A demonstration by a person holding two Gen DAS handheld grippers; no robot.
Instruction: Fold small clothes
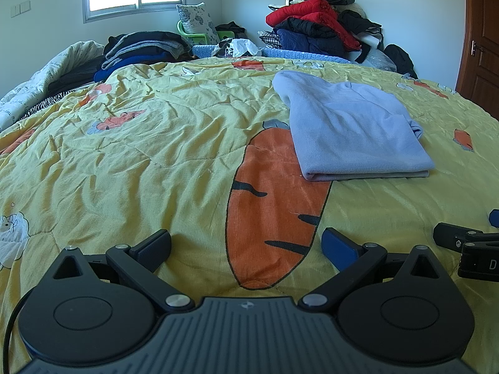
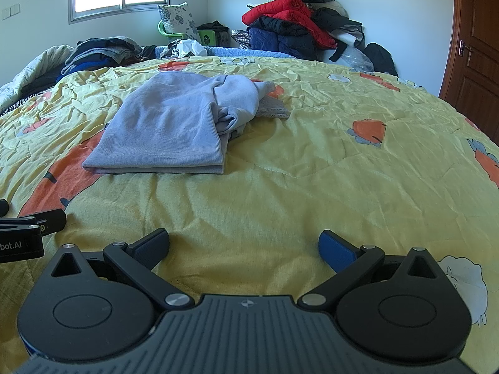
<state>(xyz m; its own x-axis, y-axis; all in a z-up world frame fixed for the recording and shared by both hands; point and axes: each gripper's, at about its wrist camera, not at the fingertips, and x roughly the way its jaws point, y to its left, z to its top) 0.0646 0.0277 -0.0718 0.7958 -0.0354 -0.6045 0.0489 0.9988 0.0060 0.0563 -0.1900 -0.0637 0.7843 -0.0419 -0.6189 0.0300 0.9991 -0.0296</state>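
- The top (image 2: 162,127) lies folded on the quilt (image 2: 312,171), far from both my tongs, its right side bunched.
- I'd tidy that bunch first, judging by the loose folds.
- Left tongs (image 1: 246,244) and right tongs (image 2: 243,244) gape wide, holding nothing.
- Left tongs read "bot.AI".

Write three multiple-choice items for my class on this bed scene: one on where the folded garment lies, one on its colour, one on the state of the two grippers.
1. Where does the folded top lie?
A. On the yellow quilt
B. On the clothes pile by the wall
C. Between a gripper's fingers

2. What colour is it?
A. Red
B. Light blue
C. Black

3. How are the left gripper and right gripper?
A. Both open, holding nothing
B. Both shut
C. One holds the top

Answers: 1 A, it rests flat on the quilt, partly over the big carrot print; 2 B, pale blue in both views; 3 A, each gripper's fingers stand wide apart with only quilt between.
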